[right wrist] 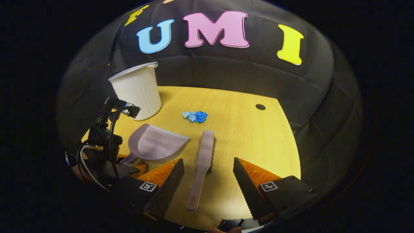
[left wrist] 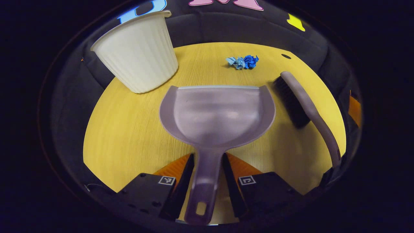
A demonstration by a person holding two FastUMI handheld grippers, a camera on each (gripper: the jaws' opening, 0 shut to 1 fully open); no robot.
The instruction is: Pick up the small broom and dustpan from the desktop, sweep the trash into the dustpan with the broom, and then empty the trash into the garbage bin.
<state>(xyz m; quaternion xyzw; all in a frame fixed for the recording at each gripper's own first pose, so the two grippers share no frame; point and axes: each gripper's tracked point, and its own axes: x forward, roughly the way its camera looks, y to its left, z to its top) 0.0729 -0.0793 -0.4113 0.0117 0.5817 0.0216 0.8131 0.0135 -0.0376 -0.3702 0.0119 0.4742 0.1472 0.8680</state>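
- Two grippers work over a yellow wooden table
- Left gripper has its fingers narrowed on either side of the handle of the lilac dustpan; whether both press on it I cannot tell. The pan lies flat, its mouth facing the far side
- Right gripper stands wide, its fingers either side of the handle of the small broom without touching it; the broom lies on the table just right of the dustpan
- Crumpled blue paper trash sits farther off, beyond both tools
- White ribbed garbage bin stands upright at the far left, near the trash
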